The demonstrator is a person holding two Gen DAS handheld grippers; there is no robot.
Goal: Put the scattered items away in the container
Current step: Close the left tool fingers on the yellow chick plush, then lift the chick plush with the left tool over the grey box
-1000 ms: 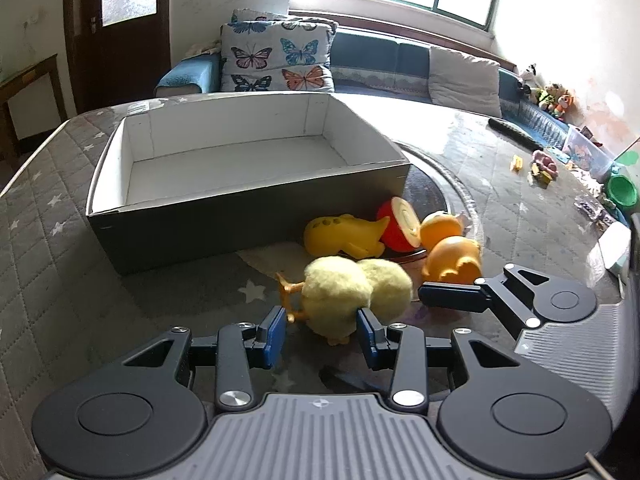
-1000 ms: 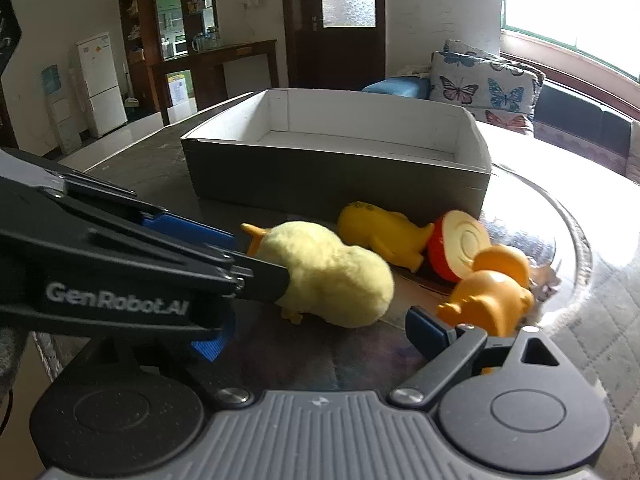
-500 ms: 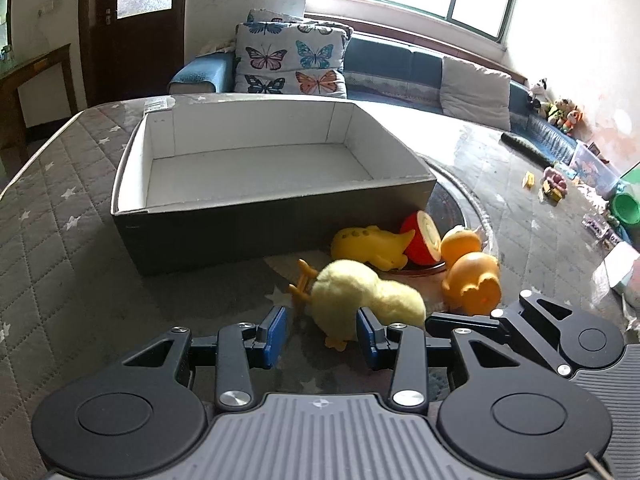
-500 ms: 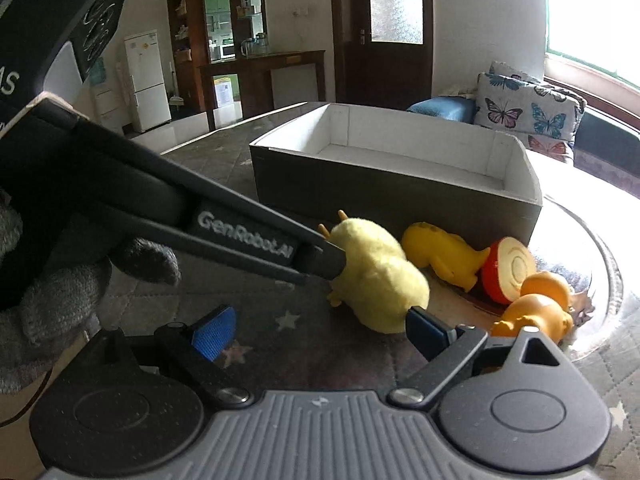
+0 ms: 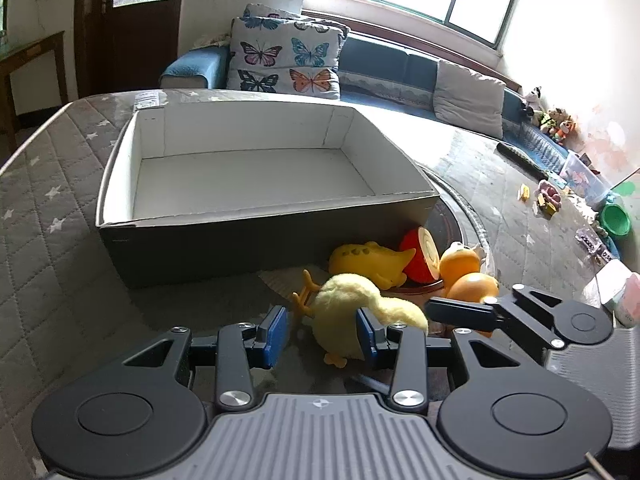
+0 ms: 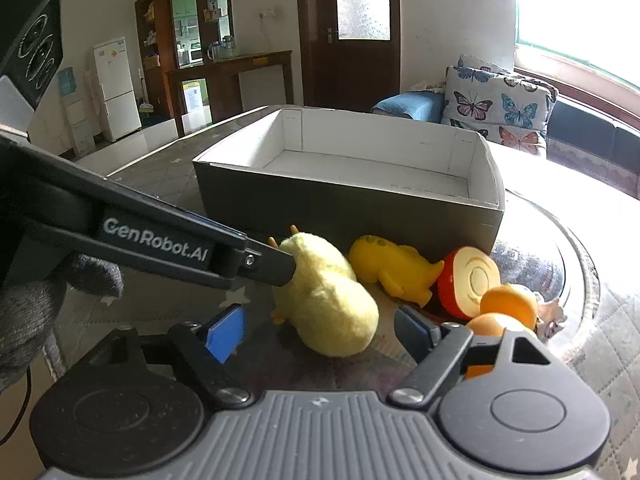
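Fuzzy rounded plush chick (image 5: 344, 316) lies before smooth rectangular cardboard box (image 5: 256, 236).

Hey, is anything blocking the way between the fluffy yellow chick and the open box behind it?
Only the box's own near wall, which the fluffy chick must be lifted over. The yellow rubber toy and red apple half lie to the right against that wall. The box interior looks empty.

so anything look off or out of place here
Yes: the fluffy yellow plush chick lies on its side, feet out, with both grippers crowding it. The right gripper is closing around it while the left gripper straddles it. The box is empty.
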